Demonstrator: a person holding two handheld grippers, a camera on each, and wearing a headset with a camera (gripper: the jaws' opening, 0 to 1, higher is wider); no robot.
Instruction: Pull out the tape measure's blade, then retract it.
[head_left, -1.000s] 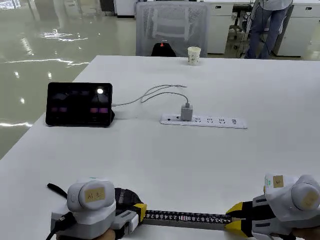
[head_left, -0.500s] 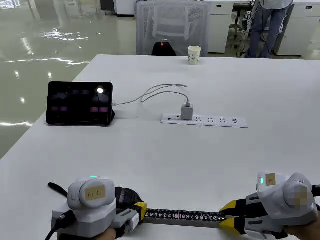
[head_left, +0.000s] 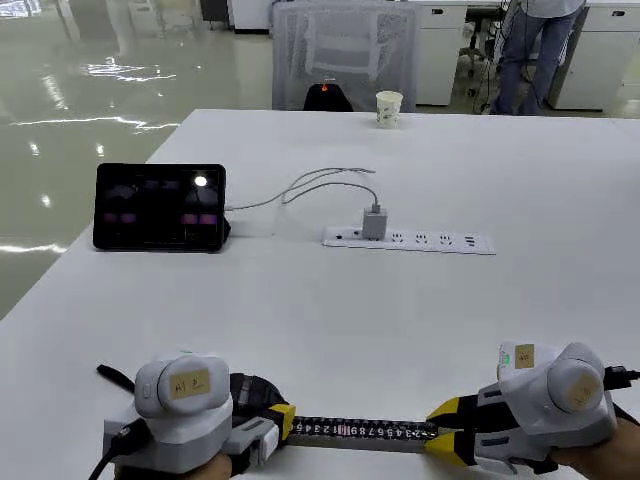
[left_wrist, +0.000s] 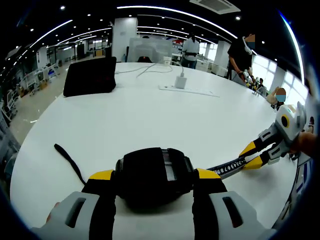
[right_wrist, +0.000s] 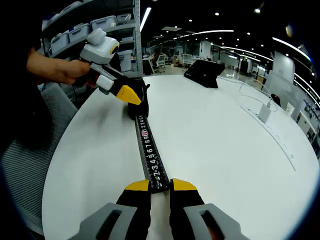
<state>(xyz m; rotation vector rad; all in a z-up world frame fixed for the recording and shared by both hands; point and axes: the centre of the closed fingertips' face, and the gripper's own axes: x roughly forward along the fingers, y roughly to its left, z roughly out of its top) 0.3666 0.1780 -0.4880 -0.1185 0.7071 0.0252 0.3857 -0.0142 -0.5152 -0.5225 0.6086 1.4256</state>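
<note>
Black round tape measure case (head_left: 252, 392) sits at the near table edge, clamped in the left gripper (left_wrist: 155, 174). Its numbered blade (right_wrist: 149, 150) lies flat, running straight rightward to the right gripper (right_wrist: 160, 186), whose jaws pinch the tip. Exposed blade is shorter than 1 s ago and the right gripper is nearer. White tabletop (head_left: 400, 310); glossy office floor (head_left: 80, 90).

The left gripper (left_wrist: 155, 175) and right gripper (right_wrist: 160, 186) share grey housings (head_left: 180, 412), yellow-tipped fingers (right_wrist: 184, 186), beige labels (head_left: 188, 383).
</note>
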